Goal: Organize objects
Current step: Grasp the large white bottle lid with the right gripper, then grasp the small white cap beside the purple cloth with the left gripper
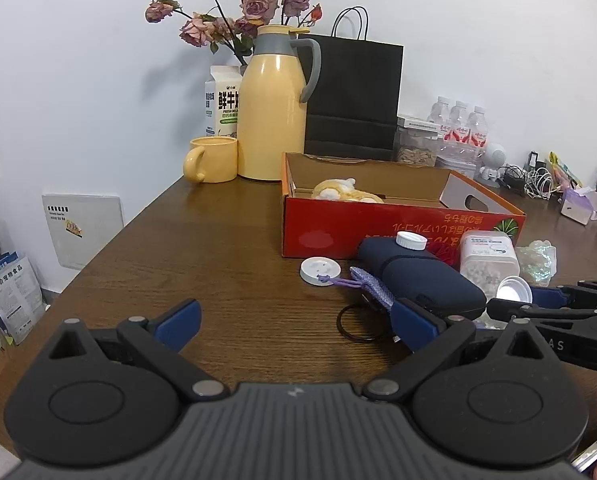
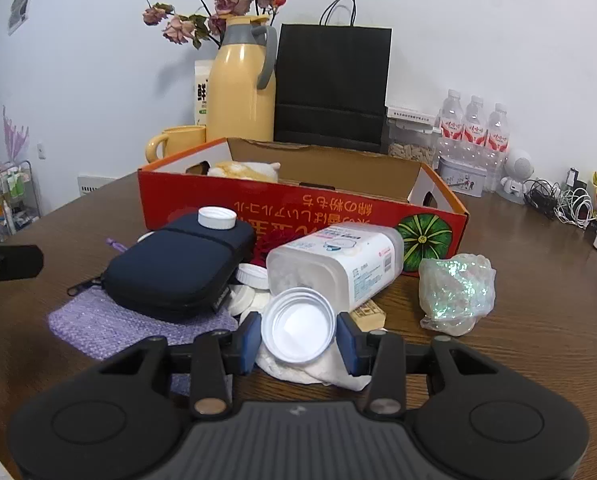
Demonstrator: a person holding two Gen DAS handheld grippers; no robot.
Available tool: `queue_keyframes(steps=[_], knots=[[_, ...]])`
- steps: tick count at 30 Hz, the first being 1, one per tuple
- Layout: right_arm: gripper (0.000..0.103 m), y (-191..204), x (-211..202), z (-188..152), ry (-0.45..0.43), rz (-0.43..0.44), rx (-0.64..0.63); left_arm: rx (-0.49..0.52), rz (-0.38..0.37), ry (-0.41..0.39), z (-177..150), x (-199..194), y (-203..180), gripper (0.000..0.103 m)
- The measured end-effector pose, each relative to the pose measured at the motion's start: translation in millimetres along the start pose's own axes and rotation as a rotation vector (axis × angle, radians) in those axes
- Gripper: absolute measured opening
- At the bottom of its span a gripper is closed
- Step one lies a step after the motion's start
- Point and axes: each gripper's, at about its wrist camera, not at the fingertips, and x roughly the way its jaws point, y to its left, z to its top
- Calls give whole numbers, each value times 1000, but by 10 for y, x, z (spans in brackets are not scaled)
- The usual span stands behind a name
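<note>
A: What is being handled by the right tool (image 2: 298,336)?

B: A white lid (image 2: 298,330) is being bracketed by its blue pads, one at each side of the rim. Whether the pads are pressing on it cannot be told; the jaws are standing partly closed. The lid is lying open side up, on a crumpled white cloth (image 2: 314,368), just in front of the red box (image 2: 298,212).

A: And what is being seen around the lid?

B: A clear plastic jar (image 2: 334,264) is lying on its side against the front of the red box, its mouth turned toward the lid. White round pads (image 2: 250,296) are being spilled beside that mouth. A dark blue case (image 2: 178,268), with a white cap (image 2: 217,217) on top, is resting left of the jar, also before the box, partly over a purple knitted pouch (image 2: 138,328). A crumpled iridescent wrapper (image 2: 456,290) is sitting off the box's front right corner. Inside the box a plush toy (image 2: 244,171) is lying.

A: And the left tool (image 1: 294,320)?

B: It is being held wide open over the bare counter (image 1: 218,264), nothing between its pads, to the left of the box front. Behind the box a yellow jug (image 1: 272,108), a yellow mug (image 1: 212,159) and a black paper bag (image 1: 352,96) are standing.
</note>
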Motion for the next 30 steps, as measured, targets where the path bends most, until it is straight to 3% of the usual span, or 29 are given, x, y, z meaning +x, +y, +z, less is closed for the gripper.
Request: queue_keyframes(steps=[10,21,27,30], knots=[[39,-178,-224,46,-73,12,26,60,-26,-3,197,118,-264,103],[39,-572,-256,216,-134,-4,41,161,-74,36,568,686,-766,103],[39,-705,-172,258,-129,9,40,170,-77,105,665,1061,-866,91],[39,-750,-124,268,-125,17,43,174,-78,124,653,1157,-895,79]])
